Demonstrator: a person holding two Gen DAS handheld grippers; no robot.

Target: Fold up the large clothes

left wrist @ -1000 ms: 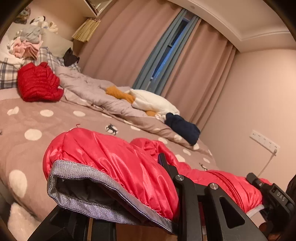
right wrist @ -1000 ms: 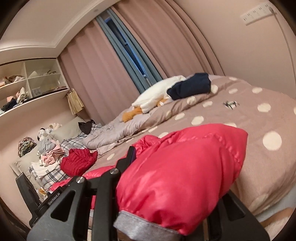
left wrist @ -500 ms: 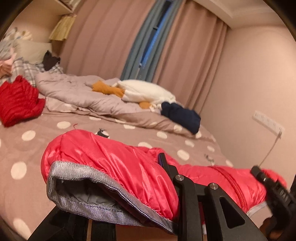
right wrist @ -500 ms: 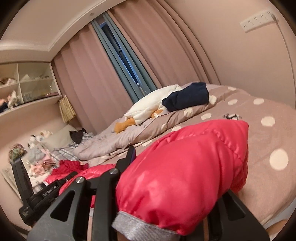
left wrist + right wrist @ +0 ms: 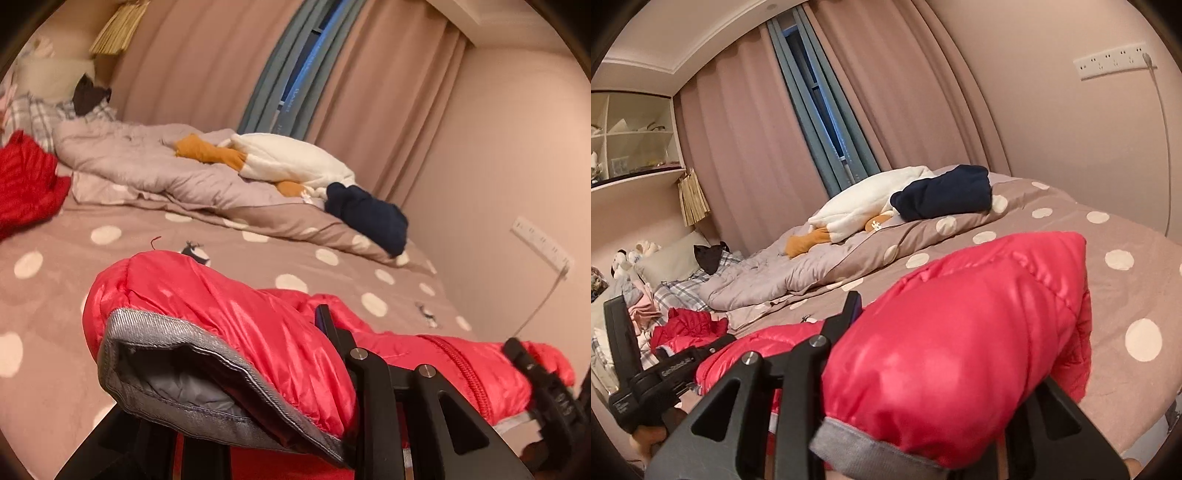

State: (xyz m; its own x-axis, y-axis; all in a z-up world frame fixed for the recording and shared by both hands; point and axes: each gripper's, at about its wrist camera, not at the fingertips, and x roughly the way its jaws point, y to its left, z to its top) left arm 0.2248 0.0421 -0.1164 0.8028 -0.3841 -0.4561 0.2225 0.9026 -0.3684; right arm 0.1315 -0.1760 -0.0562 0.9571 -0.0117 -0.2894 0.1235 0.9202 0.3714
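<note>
Left gripper (image 5: 258,391) clamping a grey-trimmed cuff of the red puffer jacket (image 5: 229,314), right gripper (image 5: 923,387) pinching the other cuff, jacket hanging between them above the polka-dot bed (image 5: 221,254), navy garment (image 5: 369,218) lying at two o'clock

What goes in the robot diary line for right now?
task: fold clothes | left gripper: shut on red jacket | right gripper: shut on red jacket | jacket: lifted over polka-dot bed

Home bedroom: polka-dot bed (image 5: 229,258), curtains (image 5: 746,155), shelf (image 5: 635,122) w/ clutter.
</note>
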